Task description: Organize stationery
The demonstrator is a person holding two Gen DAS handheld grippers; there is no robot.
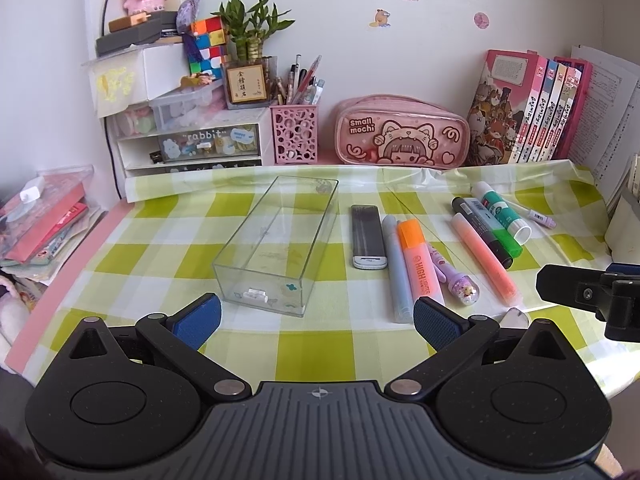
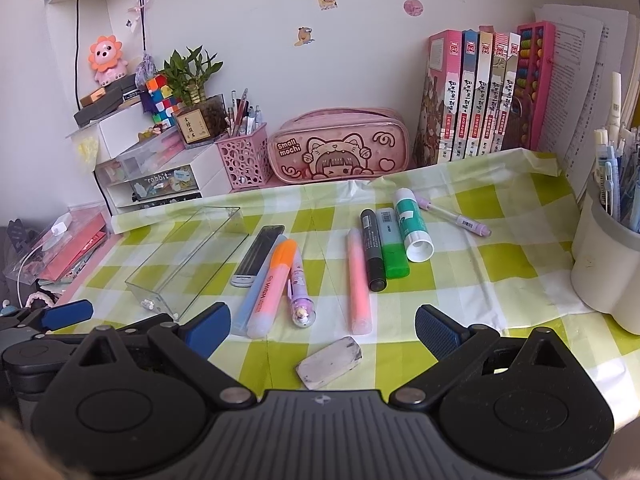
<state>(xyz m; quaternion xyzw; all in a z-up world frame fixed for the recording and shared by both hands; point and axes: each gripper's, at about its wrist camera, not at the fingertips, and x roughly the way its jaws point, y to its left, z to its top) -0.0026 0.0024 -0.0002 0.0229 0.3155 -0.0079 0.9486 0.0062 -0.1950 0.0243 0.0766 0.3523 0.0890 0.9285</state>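
Desk covered by a green-and-white checked cloth (image 1: pixel 320 344). Left of centre: a clear rectangular box (image 1: pixel 276 240), lengthwise near to far. Right of it, side by side: a dark lead case (image 1: pixel 368 236), a blue highlighter (image 1: pixel 398 268), an orange-capped highlighter (image 1: pixel 420 260) and a purple novelty pen (image 1: pixel 452 276). Further right: a pink-orange highlighter (image 1: pixel 484 260), a black marker (image 1: pixel 482 232), a green highlighter (image 2: pixel 390 246), a glue stick (image 1: pixel 500 210) and a lilac pen (image 2: pixel 452 216). Near edge: a white eraser (image 2: pixel 330 362). Far edge: a pink pencil case (image 1: pixel 400 132) and a pink pen holder (image 1: pixel 294 134).

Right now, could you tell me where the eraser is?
In the right wrist view, the eraser lies on the checked cloth just before the jaws, nearest the pink highlighter.
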